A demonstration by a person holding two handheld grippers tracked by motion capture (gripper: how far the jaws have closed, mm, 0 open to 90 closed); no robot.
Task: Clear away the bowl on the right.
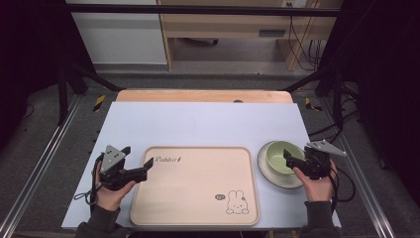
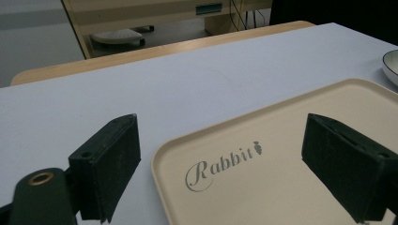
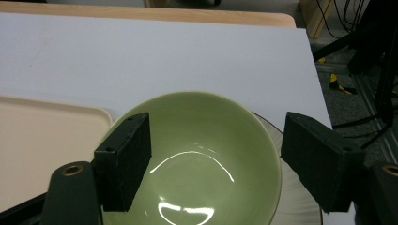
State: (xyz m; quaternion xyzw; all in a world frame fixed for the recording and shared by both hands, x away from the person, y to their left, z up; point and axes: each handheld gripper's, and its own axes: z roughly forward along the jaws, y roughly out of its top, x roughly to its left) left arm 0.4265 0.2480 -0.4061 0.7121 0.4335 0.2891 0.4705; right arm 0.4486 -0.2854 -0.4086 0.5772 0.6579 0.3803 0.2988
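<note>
An empty beige tray (image 1: 198, 191) printed with "Rabbit" and a bunny lies near the table's front edge. My left gripper (image 1: 137, 156) is open at the tray's far-left corner. In the left gripper view its jaws (image 2: 220, 140) stand either side of that corner of the tray (image 2: 281, 187). To the right of the tray, an empty green bowl (image 1: 281, 155) rests on a white plate (image 1: 277, 179). My right gripper (image 1: 296, 159) is open over the bowl's right side. In the right gripper view the open gripper (image 3: 216, 140) spans the bowl (image 3: 202, 117).
A pale mat (image 1: 198, 124) covers the table, and a wooden edge (image 1: 203, 95) shows at the far side. Black frame posts and cables (image 1: 341, 124) stand off the right side. The plate's rim (image 2: 390, 65) shows at the right in the left gripper view.
</note>
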